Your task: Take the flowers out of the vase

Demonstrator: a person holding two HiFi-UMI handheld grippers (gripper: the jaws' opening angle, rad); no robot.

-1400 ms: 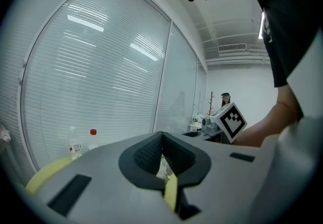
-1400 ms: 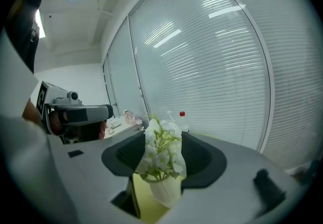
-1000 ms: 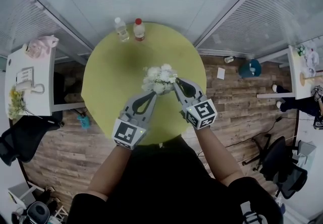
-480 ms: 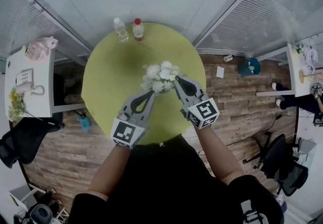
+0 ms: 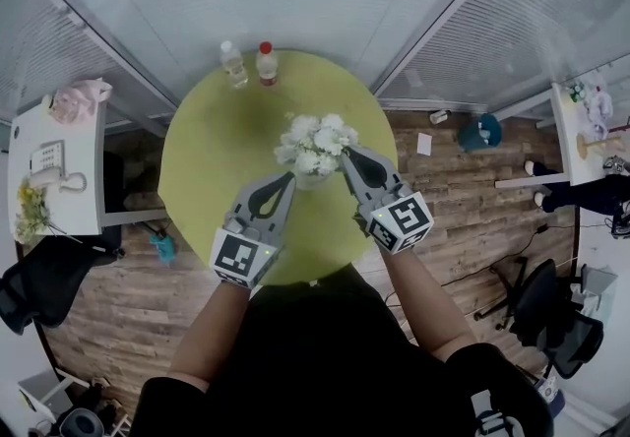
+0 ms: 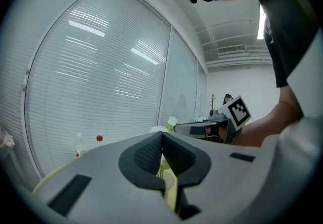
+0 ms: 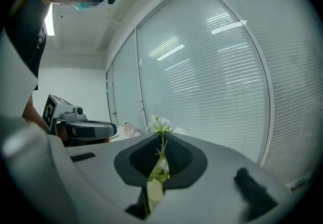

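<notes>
A bunch of white flowers (image 5: 317, 140) stands over the middle of the round yellow-green table (image 5: 212, 155). My right gripper (image 5: 345, 156) is shut on its green stems; the right gripper view shows a stem pinched between the pads (image 7: 162, 137), with blooms (image 7: 160, 123) above. Under the bunch I see the pale vase (image 5: 313, 180). My left gripper (image 5: 288, 179) reaches it from the left, its jaw tips closed at the vase's rim. In the left gripper view the tips (image 6: 162, 134) meet, and glass and stems (image 6: 164, 166) show through the hollow below them.
Two bottles, one clear (image 5: 234, 62) and one red-capped (image 5: 266, 62), stand at the table's far edge. A white desk with a telephone (image 5: 47, 161) is at the left. Office chairs (image 5: 546, 312) stand on the wooden floor to the right. Blinds cover the glass walls behind.
The right gripper has risen with the flower stems, so the bunch sits higher and looks larger in the head view. The left gripper has stayed in place.
</notes>
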